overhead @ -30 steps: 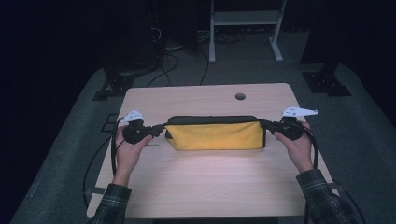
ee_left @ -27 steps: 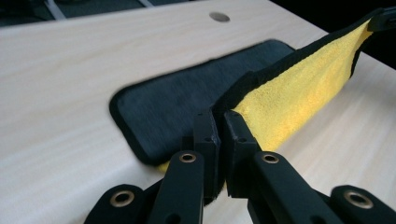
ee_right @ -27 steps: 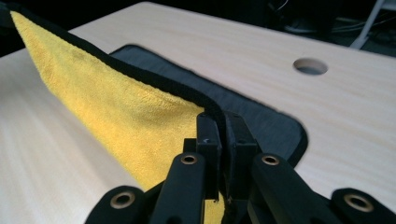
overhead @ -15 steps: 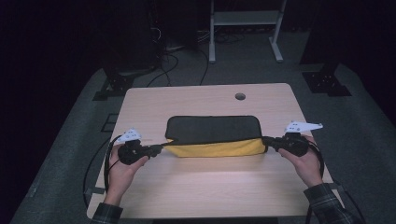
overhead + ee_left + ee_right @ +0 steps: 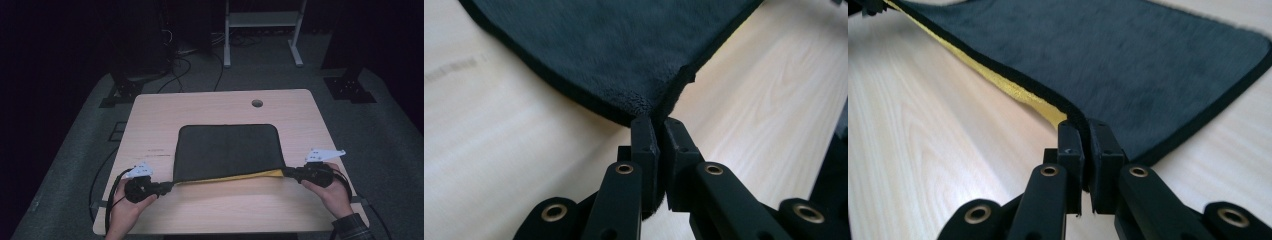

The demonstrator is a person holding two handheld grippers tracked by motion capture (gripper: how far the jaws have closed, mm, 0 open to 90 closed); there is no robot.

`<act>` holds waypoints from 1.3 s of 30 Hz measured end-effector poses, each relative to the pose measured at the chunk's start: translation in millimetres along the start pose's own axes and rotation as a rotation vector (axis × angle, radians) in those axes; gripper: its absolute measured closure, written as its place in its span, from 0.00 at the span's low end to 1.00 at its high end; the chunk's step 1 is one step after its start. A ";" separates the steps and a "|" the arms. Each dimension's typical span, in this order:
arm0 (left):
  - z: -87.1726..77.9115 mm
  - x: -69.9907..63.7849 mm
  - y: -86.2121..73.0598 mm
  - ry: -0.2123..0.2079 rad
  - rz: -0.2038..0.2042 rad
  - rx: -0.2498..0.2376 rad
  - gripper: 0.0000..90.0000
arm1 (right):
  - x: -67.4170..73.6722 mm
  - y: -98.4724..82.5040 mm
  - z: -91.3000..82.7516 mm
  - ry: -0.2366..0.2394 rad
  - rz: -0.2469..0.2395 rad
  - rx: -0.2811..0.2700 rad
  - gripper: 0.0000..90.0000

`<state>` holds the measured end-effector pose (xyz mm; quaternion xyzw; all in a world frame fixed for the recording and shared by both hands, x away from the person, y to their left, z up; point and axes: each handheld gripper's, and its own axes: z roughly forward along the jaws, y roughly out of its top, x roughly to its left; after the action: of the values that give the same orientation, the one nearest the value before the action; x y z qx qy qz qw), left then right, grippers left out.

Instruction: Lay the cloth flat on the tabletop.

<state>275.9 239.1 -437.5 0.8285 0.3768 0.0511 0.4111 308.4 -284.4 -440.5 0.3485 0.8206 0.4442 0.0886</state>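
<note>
A dark grey cloth (image 5: 227, 150) with a yellow underside and black trim lies spread on the wooden table (image 5: 220, 107). Its near edge is lifted slightly, showing a yellow strip (image 5: 240, 176). My left gripper (image 5: 169, 186) is shut on the near left corner of the cloth (image 5: 624, 55), the jaws pinching the black trim. My right gripper (image 5: 287, 171) is shut on the near right corner of the cloth (image 5: 1128, 65), with the yellow underside (image 5: 1013, 90) showing beside the jaws. Both hands sit near the table's front edge.
A round cable hole (image 5: 257, 103) is in the table's far side. Beyond the table stand a white metal frame (image 5: 260, 22) and dark stands on grey carpet. Cables (image 5: 102, 175) trail off the table's left side.
Both grippers have pulled the near edge of the cloth toward the front of the table and lower. The folded yellow cloth has unfolded, so the dark grey side now faces up.
</note>
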 end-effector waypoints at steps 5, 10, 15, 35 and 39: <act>2.5 -6.0 -11.5 -0.008 0.004 0.052 0.95 | 5.2 -13.9 3.9 0.012 -0.014 0.070 0.94; -0.5 -10.6 -22.2 -0.026 -0.007 0.074 0.95 | 13.2 -25.5 1.9 0.041 -0.025 0.108 0.94; 2.6 -15.2 -30.1 -0.022 0.006 0.111 0.92 | 21.5 -36.2 1.7 0.062 -0.035 0.160 0.90; -8.9 8.7 -6.9 0.103 0.018 -0.039 0.67 | -18.6 -22.1 -13.6 -0.098 0.006 -0.007 0.57; -3.4 17.1 1.4 0.123 0.020 -0.055 0.66 | -33.0 -21.8 -5.6 -0.169 0.027 0.006 0.57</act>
<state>287.5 252.2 -438.2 0.8160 0.3914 0.1165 0.4091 319.6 -317.5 -459.9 0.3958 0.8067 0.4121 0.1507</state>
